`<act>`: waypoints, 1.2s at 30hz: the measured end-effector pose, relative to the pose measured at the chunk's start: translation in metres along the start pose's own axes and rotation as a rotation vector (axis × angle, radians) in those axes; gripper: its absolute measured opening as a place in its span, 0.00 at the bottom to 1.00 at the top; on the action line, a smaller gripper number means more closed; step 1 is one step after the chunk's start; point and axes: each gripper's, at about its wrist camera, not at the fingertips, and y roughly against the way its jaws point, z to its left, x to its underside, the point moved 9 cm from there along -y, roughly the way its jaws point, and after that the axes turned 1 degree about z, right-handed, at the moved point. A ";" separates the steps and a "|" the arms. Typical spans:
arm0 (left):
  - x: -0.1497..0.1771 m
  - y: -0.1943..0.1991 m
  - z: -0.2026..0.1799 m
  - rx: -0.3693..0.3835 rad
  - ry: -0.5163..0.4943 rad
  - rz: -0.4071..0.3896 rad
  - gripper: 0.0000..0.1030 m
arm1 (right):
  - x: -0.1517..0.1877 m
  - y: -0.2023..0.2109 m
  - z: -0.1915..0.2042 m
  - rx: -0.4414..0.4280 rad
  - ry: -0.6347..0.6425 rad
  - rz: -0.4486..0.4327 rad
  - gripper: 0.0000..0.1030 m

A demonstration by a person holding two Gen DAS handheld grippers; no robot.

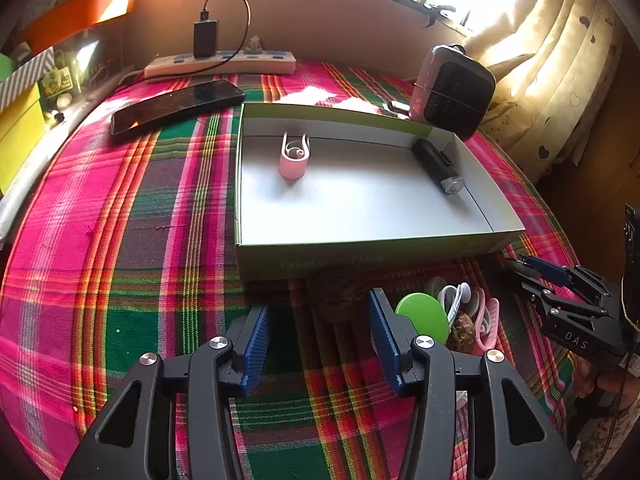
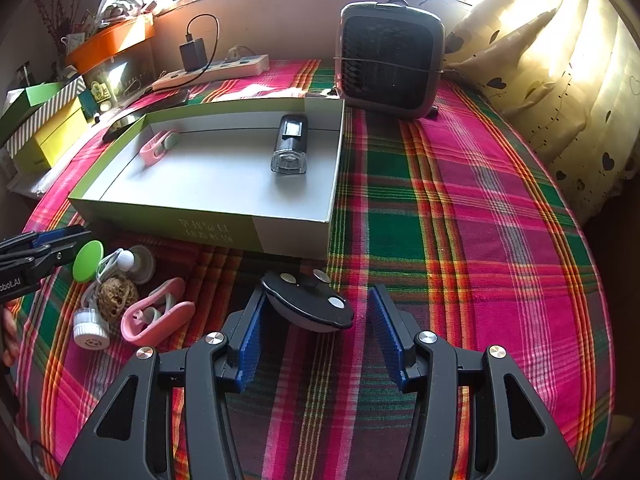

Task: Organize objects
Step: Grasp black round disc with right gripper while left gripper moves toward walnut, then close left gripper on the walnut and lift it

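A shallow green box (image 1: 360, 256) (image 2: 224, 224) lies on the plaid cloth. Inside it are a pink clip (image 1: 294, 160) (image 2: 154, 148) and a black flashlight (image 1: 438, 168) (image 2: 290, 144). In front of the box sits a small pile: a green disc (image 1: 424, 316) (image 2: 88, 260), white earphones (image 1: 456, 300) (image 2: 90, 330), a walnut (image 2: 116, 298) and another pink clip (image 2: 156, 320). My left gripper (image 1: 320, 340) (image 2: 68, 246) is open just left of the pile, with nothing between its fingers. My right gripper (image 2: 316, 336) (image 1: 520, 276) is open, and a black-and-white domed object (image 2: 308, 304) lies between its fingertips.
A small dark fan heater (image 1: 452, 88) (image 2: 390, 56) stands behind the box's right corner. A phone (image 1: 176, 104) lies left of the box, with a power strip (image 1: 220, 64) and charger at the back. Coloured boxes (image 2: 44, 120) line the left edge; a curtain (image 2: 560, 80) hangs at the right.
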 end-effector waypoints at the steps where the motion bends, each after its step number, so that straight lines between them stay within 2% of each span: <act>1: -0.001 0.000 0.000 -0.001 0.004 0.001 0.45 | 0.000 0.000 0.000 0.000 -0.002 -0.001 0.50; 7: -0.002 -0.003 0.004 -0.019 0.029 -0.003 0.45 | 0.000 0.001 0.002 -0.001 0.007 -0.008 0.50; 17: -0.003 -0.004 0.005 -0.059 0.038 -0.011 0.44 | 0.000 0.002 0.004 -0.009 0.015 -0.017 0.36; 22: -0.002 -0.004 0.005 -0.084 0.021 -0.013 0.40 | 0.000 0.003 0.003 -0.006 0.011 -0.022 0.30; 29: -0.001 -0.004 0.006 -0.090 0.018 -0.015 0.27 | -0.001 0.005 0.003 -0.010 0.008 -0.030 0.28; 36: 0.000 -0.002 0.007 -0.095 0.013 -0.020 0.27 | 0.000 0.006 0.002 -0.010 0.001 -0.035 0.28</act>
